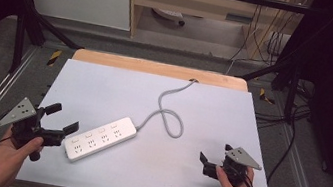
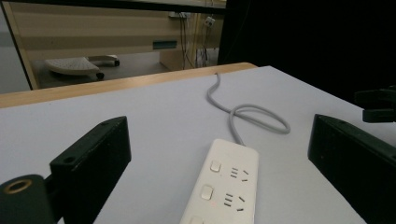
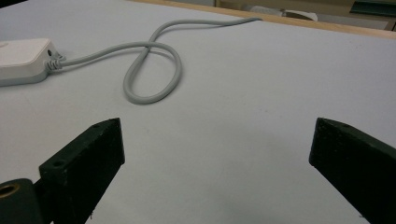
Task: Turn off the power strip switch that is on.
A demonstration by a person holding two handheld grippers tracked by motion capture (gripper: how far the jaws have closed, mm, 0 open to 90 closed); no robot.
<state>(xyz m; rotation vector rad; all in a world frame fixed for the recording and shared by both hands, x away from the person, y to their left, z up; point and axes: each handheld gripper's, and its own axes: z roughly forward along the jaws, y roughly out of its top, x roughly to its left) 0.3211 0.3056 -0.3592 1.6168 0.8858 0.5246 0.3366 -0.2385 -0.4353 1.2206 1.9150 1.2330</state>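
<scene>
From the high view we see a white power strip [image 1: 100,138] lying flat and slanted on the pale grey table [image 1: 104,89], a little left of the middle. Its grey cord [image 1: 167,114] makes one loop and runs off to the far edge. Our left gripper [image 1: 60,119] sits just beside the strip's near end, with its jaws spread wide and nothing in them. Our right gripper [image 1: 212,157] is well apart from the strip, over on the right side, and its jaws are open and empty too. In the left gripper view the power strip [image 2: 226,189] lies right between the two wide black jaws, with its buttons and holes facing up, and the cord [image 2: 250,116] curls behind it. In the right gripper view we see bare table between the wide jaws, the looped cord [image 3: 149,70] farther off, and the strip's end [image 3: 23,58] at the left edge. We think the strip is hard, smooth and quite light, so it may slide. We would pinch it across its narrow sides. The cord is bendy and will drag along.
</scene>
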